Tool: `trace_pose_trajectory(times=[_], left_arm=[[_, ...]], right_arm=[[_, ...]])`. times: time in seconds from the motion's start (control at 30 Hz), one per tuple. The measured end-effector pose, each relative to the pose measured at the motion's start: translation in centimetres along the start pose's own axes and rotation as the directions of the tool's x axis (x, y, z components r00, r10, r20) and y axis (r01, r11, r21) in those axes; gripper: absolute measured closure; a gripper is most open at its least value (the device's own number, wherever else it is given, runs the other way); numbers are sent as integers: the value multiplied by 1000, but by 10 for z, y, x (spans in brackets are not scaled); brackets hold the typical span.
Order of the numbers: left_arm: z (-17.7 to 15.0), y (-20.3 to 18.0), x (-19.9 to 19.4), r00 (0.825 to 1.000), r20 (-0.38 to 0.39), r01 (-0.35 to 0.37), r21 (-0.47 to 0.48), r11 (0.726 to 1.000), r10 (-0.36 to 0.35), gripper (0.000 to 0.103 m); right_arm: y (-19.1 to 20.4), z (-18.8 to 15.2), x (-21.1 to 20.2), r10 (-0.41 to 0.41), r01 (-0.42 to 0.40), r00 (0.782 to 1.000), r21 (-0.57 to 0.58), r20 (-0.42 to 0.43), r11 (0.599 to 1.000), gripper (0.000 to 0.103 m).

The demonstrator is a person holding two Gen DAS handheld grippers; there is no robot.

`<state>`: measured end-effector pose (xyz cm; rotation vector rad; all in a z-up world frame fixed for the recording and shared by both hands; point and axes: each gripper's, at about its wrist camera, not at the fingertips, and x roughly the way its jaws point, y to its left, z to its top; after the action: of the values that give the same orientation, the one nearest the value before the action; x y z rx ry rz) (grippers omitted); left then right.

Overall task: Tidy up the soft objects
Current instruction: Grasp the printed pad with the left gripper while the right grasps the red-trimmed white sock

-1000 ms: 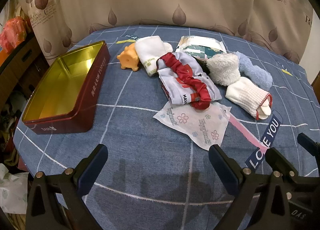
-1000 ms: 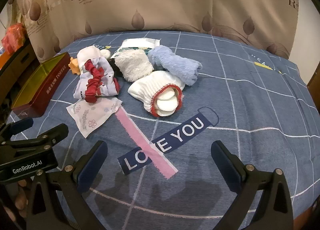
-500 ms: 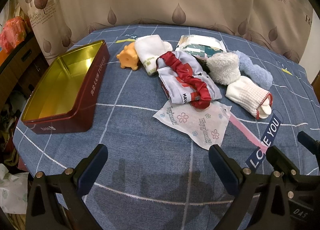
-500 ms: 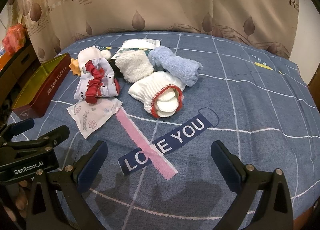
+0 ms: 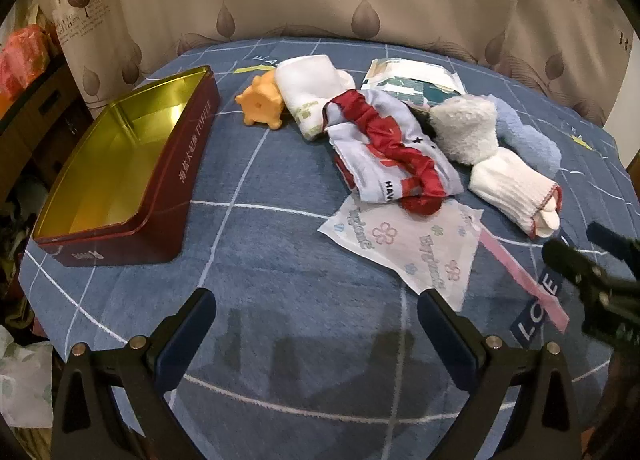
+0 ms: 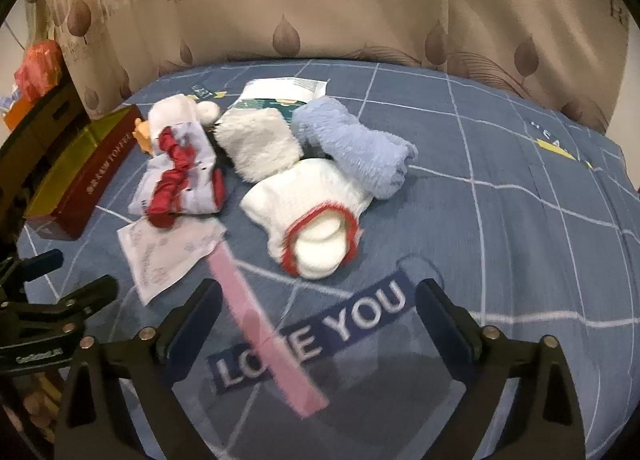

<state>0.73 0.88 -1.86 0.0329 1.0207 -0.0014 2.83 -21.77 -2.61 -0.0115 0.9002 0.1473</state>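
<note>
A pile of soft things lies on the blue bedspread: a white sock roll with red trim (image 6: 310, 215) (image 5: 516, 189), a fluffy white roll (image 6: 258, 143), a light blue fluffy roll (image 6: 356, 147), a lilac cloth with a red scrunchie (image 5: 390, 151) (image 6: 180, 175), a white towel roll (image 5: 310, 85), an orange rubber toy (image 5: 262, 105). An open red tin with a gold inside (image 5: 120, 171) stands at the left. My left gripper (image 5: 316, 318) is open and empty, short of the pile. My right gripper (image 6: 318, 302) is open and empty, just before the sock roll.
A flowered tissue pack (image 5: 404, 244) lies in front of the pile and a flat printed packet (image 5: 412, 79) behind it. A leaf-print curtain (image 6: 320, 3) hangs behind the bed. Shelves with clutter (image 5: 28, 71) stand at the left beyond the bed's edge.
My right gripper has moved forward toward the white sock roll, with some blur. My left gripper has edged forward and closer to the pile. Both stay open.
</note>
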Motion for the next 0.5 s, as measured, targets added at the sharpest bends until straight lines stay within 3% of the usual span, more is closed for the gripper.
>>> trace_pose_trajectory(times=[0.23,0.5], left_arm=[[6,5,12,1000,-8,14,10,1000,-14,0],[13,0,22,994,-23,107,24,994,-106,0]], right_arm=[[-3,20,30,6,-7,1000,-39,-21,999,14],[5,34,64,-11,8,999,-84,-32,996,19]])
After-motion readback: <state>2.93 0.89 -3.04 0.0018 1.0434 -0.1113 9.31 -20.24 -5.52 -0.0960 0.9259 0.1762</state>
